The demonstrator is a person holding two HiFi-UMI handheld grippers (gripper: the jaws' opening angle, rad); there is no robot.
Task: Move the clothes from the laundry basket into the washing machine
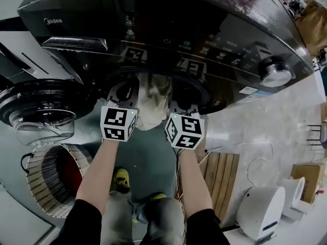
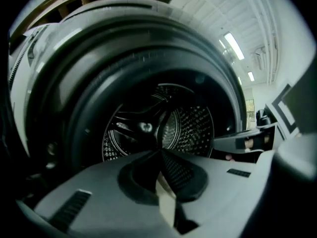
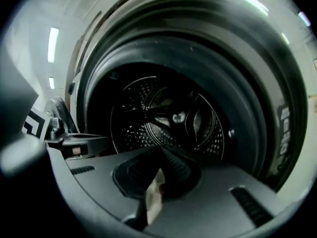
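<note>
A cream garment (image 1: 152,103) hangs in front of the washing machine's (image 1: 168,29) dark opening, bunched between my two grippers. My left gripper (image 1: 122,93) is shut on its left side; a cream strip (image 2: 166,202) shows pinched between the jaws. My right gripper (image 1: 184,98) is shut on its right side, with cream cloth (image 3: 154,197) caught in the jaws. Both point into the steel drum (image 2: 163,128) (image 3: 168,120), where no clothes show. The round laundry basket (image 1: 53,177) stands on the floor at lower left with a red garment (image 1: 74,170) inside.
The machine's glass door (image 1: 43,106) stands swung open to the left, above the basket. A wooden slatted board (image 1: 219,182), a white appliance (image 1: 260,211) and a cardboard box (image 1: 306,180) sit at the right. The person's yellow shoes (image 1: 121,180) are below the grippers.
</note>
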